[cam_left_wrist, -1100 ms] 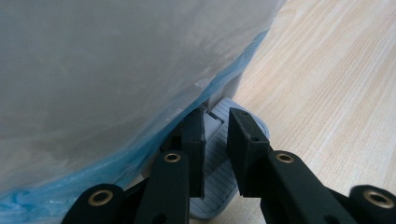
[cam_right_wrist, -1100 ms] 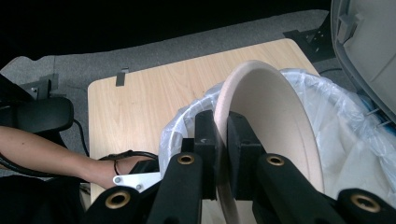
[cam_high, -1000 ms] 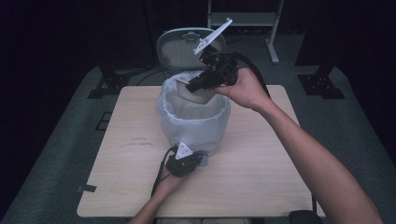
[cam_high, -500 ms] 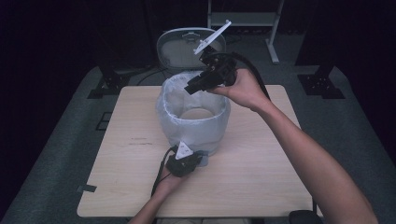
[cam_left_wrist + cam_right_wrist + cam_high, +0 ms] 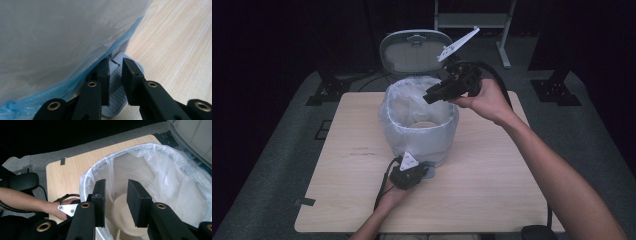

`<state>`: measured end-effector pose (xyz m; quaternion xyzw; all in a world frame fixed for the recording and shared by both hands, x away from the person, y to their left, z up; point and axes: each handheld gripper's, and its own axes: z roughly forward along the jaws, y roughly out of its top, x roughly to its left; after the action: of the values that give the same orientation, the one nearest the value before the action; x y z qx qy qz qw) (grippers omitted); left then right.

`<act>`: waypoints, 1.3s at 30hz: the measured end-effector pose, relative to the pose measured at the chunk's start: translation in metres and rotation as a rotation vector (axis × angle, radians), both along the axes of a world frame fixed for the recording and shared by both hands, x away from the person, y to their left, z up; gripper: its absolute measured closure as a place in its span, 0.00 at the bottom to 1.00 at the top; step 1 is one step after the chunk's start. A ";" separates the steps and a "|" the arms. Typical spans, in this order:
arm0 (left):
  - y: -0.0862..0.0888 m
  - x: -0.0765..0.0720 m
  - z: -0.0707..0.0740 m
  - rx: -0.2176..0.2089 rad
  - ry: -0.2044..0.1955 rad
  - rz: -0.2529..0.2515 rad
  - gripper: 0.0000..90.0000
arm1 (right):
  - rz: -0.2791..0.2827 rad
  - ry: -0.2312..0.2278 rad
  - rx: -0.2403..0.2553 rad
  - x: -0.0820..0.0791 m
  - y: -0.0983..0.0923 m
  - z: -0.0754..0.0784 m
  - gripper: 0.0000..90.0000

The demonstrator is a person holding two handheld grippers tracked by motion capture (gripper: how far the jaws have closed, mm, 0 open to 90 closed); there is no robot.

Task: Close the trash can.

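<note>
Standing on wood table [image 5: 492, 200], lined bin [image 5: 419, 125]; dark rm, grey carpet [image 5: 592, 130].

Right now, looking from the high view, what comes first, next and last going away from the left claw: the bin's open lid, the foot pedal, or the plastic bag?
1. Foot pedal, right at the left claw, at the bin's near foot.
2. Plastic bag, over the bin just behind.
3. Open lid, standing up at the far side.
</note>
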<state>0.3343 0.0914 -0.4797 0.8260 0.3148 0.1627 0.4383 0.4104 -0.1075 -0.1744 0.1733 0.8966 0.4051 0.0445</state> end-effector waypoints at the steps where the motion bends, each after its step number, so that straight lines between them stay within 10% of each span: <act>1: 0.000 0.000 0.000 0.000 0.000 0.000 0.85 | -0.007 0.003 0.005 -0.001 -0.002 0.000 0.75; 39: 0.000 0.000 0.000 -0.002 0.001 0.002 0.85 | -0.121 0.021 0.064 -0.008 -0.074 -0.022 0.70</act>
<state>0.3342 0.0914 -0.4797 0.8253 0.3161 0.1625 0.4389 0.4026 -0.1812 -0.1965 0.2330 0.8715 0.4281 0.0539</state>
